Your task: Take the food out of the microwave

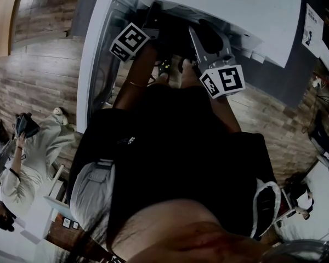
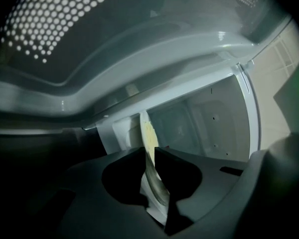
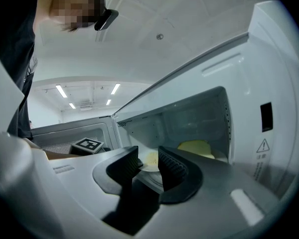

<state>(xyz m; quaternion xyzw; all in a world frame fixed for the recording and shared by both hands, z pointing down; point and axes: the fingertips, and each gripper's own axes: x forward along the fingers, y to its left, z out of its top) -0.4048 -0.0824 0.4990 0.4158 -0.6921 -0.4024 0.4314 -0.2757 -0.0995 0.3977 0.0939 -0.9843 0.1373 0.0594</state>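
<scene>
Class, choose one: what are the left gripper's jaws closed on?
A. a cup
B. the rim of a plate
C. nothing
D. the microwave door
B: in the left gripper view, the left gripper pinches the rim of the plate, which carries yellow food.

The microwave point(image 1: 219, 4) has its door point(image 1: 91, 59) standing open at the left side. In the chamber lies the plate point(image 2: 153, 183), and the food point(image 2: 148, 136) lies on it. The left tongs point(image 2: 149, 151) reach in next to the door and are closed on the plate's rim. The right tongs point(image 3: 148, 156) are at their right, before the opening, with jaws apart and the plate just behind them.
</scene>
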